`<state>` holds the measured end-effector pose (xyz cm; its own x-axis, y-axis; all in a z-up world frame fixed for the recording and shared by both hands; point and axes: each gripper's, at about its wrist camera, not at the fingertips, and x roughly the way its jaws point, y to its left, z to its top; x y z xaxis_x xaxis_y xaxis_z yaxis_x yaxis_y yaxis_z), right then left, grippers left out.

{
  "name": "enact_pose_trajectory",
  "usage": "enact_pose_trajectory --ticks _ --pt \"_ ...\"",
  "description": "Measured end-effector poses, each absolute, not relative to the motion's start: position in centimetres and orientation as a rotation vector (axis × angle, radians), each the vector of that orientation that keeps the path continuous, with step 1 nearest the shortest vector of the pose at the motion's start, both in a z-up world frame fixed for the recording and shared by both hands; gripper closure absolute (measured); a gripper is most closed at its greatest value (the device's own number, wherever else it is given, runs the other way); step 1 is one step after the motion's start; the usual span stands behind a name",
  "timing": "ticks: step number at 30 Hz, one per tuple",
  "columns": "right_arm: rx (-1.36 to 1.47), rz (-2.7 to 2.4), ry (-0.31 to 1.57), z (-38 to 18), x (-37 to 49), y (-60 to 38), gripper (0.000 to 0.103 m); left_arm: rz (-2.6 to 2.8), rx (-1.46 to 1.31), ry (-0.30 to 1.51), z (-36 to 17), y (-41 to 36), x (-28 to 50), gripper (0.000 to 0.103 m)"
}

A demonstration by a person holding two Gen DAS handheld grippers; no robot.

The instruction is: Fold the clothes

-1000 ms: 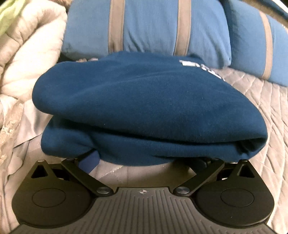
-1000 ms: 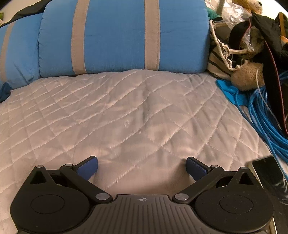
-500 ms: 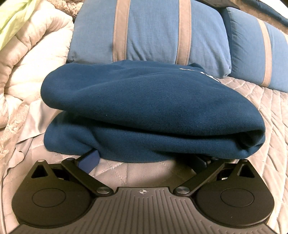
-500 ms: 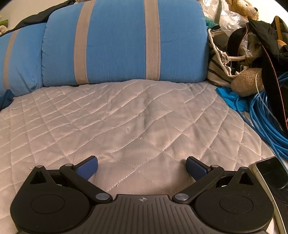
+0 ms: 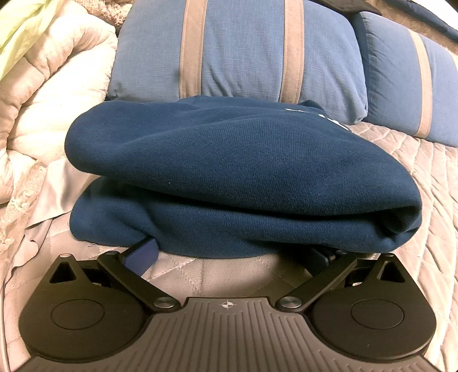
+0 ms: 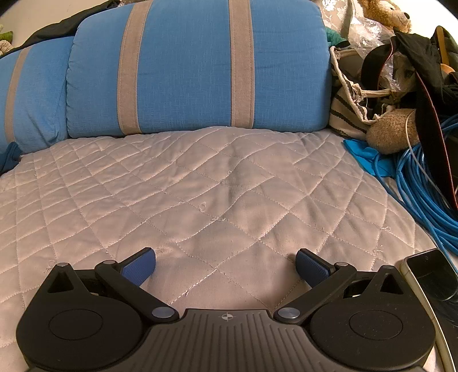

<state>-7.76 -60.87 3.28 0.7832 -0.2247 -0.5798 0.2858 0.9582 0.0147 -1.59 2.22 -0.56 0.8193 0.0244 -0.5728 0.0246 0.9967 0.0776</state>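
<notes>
The folded navy sweatshirt (image 5: 229, 183) lies on the quilted bed (image 6: 229, 186) directly ahead of the left hand-held gripper (image 5: 234, 254), long axis crosswise, overhanging its wide-spread, empty fingers. The right hand-held gripper (image 6: 226, 266), equally spread and empty, faces bare quilt, farther off.

place: home bedroom | evidence: quilted bedspread (image 6: 229, 186), striped pillows (image 6: 197, 65), teddy bear (image 6: 383, 14)
</notes>
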Motion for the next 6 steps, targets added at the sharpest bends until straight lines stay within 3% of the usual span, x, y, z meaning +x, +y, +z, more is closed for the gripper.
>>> enact_pose_trajectory --ticks 6 --pt "0.105 -0.275 0.612 3.31 -7.65 -60.89 0.0 -0.003 0.078 0.607 -0.59 2.21 -1.7 0.0"
